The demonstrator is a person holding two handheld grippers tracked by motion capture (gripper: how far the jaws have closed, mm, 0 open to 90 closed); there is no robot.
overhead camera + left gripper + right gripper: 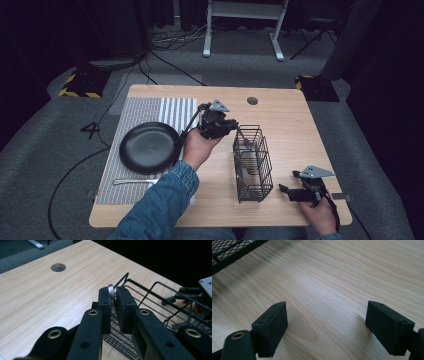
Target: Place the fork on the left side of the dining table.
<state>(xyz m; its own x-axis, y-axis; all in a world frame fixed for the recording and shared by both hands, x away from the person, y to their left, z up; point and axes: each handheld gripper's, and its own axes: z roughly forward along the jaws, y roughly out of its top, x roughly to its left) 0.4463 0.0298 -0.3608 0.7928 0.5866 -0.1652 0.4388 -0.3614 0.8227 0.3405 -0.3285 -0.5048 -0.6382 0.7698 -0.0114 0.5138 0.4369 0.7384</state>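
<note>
Two hand-held grippers: the left hand-held gripper (113, 305) clamps a silver metal utensil handle (111, 292) over the black wire basket (252, 162) mid-desk; the right hand-held gripper (327, 327) rests wide open near the desk's (290, 125) front right corner.

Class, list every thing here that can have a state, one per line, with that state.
Left gripper: shut on a metal utensil, over the basket's end.
Right gripper: open, holding nothing.
Basket: upright on the table.
Plate: bare, flat on the mat.
Cutlery: lying on the mat.

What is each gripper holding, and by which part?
Left gripper: a metal utensil, clamped at its rounded handle end, over the wire basket. Right gripper: nothing, jaws open.
</note>
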